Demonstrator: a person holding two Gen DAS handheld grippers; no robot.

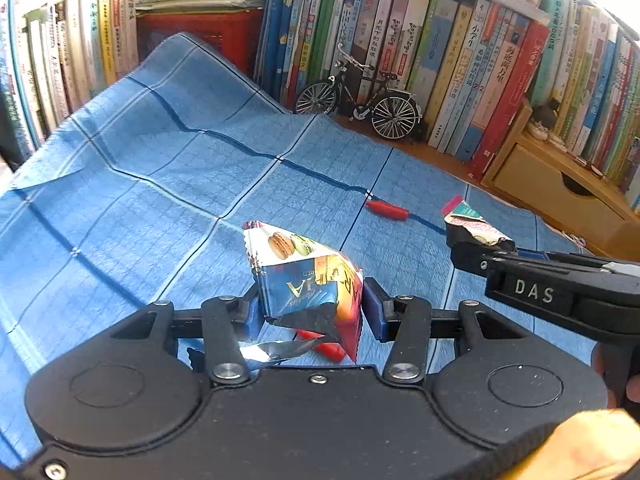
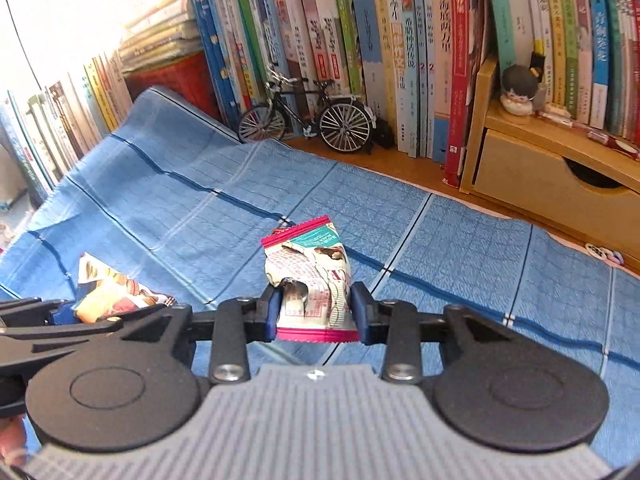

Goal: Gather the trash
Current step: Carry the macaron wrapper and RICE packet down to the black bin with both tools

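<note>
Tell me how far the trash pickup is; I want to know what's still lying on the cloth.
Done: no bin or pile shows, so nothing looks finished. In hand: the left gripper grips the macaron wrapper, and the right gripper grips the pink wrapper. Left: two red pieces lie on the cloth, one far and one under the left gripper.

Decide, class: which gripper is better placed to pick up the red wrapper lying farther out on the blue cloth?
Neither is free: the left gripper holds the macaron packet, the right gripper the pink-edged wrapper. Once emptied, probably the right; the red wrapper lies nearer its side.
</note>
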